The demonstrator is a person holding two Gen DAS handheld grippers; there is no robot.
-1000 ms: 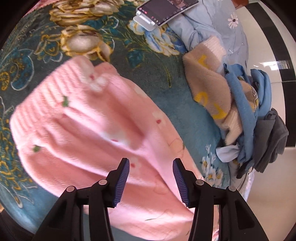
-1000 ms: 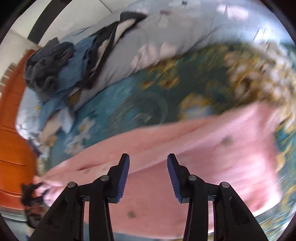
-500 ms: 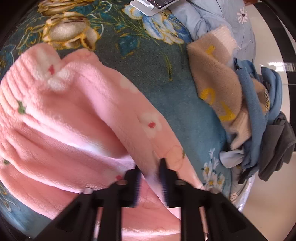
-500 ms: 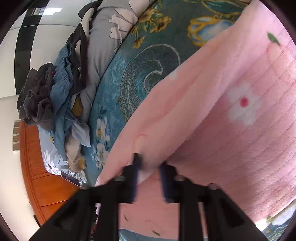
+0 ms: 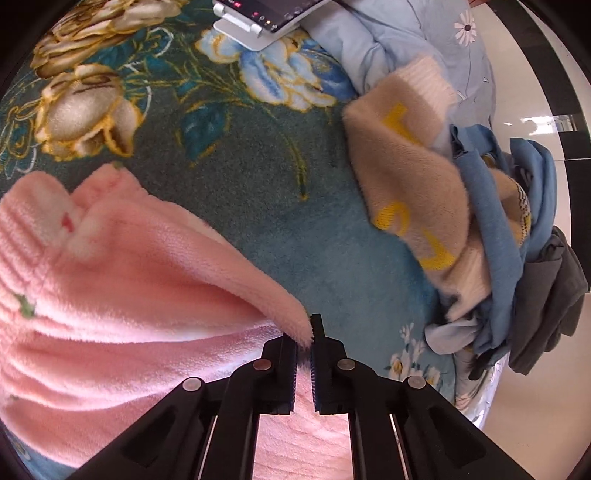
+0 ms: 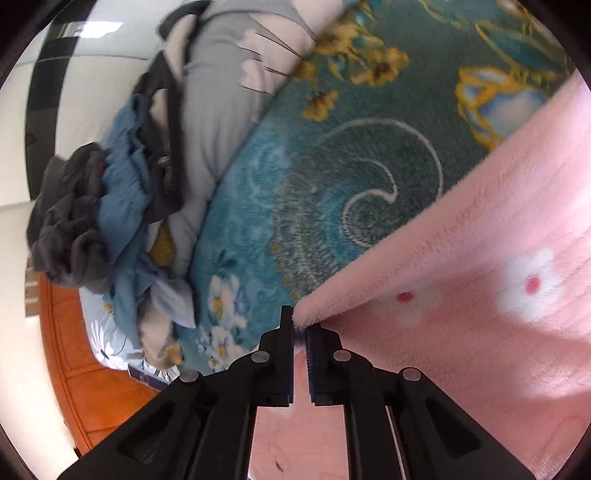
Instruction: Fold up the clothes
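Observation:
A fluffy pink fleece garment (image 5: 122,295) with white flowers and a ribbed cuff at far left lies on a teal floral blanket (image 5: 258,177). My left gripper (image 5: 303,332) is shut on a lifted corner of the garment, the fabric pinched between its blue-padded fingers. In the right wrist view the same pink garment (image 6: 480,266) fills the right side, and my right gripper (image 6: 300,328) is shut on another raised corner of it. Below both grippers more pink fabric hangs or lies, partly hidden by the black finger arms.
A heap of unfolded clothes (image 5: 491,236), beige with yellow marks, blue and dark grey, sits at the bed's right edge. A tablet on a stand (image 5: 258,22) rests at the top. In the right wrist view sit the same clothes heap (image 6: 99,206), a grey pillow (image 6: 221,88) and an orange wooden bed frame (image 6: 99,387).
Both grippers went from open above the garment to shut on its edge. Each has since lifted its pinched corner off the blanket.

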